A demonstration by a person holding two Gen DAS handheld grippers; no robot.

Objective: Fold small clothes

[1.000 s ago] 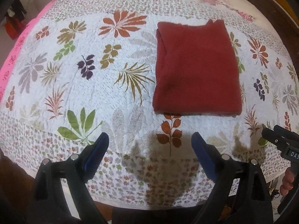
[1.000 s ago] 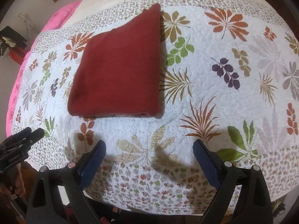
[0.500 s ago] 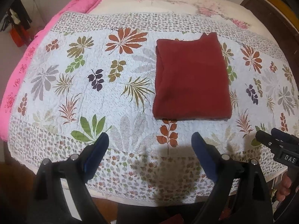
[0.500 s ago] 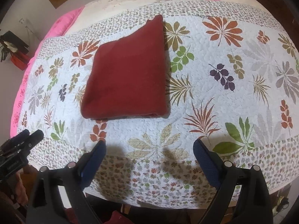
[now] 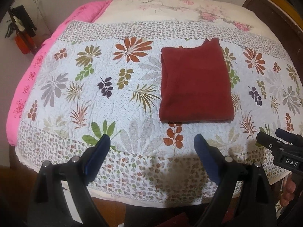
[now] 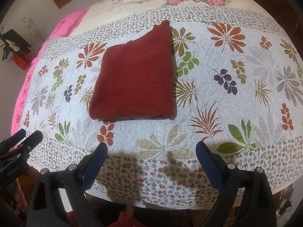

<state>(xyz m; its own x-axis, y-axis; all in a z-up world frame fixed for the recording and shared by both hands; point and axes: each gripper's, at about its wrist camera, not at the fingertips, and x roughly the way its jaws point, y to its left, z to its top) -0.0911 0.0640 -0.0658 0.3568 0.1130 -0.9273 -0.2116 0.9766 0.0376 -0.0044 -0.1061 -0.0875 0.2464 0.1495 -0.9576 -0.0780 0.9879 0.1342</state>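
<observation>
A dark red garment (image 5: 195, 83) lies folded into a neat rectangle on the leaf-patterned quilt (image 5: 113, 98); the right wrist view shows the same garment (image 6: 134, 83) left of centre. My left gripper (image 5: 152, 141) hangs open over the quilt's front border, well short of the garment, with nothing between its blue pads. My right gripper (image 6: 151, 148) is open too, empty, over the front edge and apart from the cloth. Each gripper shows at the side of the other's view: the right gripper (image 5: 278, 141) and the left gripper (image 6: 20, 138).
The quilt covers a bed with a pink blanket (image 5: 37, 60) along its left side and a floral sheet (image 5: 180, 5) at the far end. A dark wooden frame (image 5: 274, 19) runs on the right. Red and black items (image 5: 20, 36) stand by the left wall.
Both grippers have drawn back toward the front edge of the bed, so the folded garment looks smaller and farther off. The garment has not moved.
</observation>
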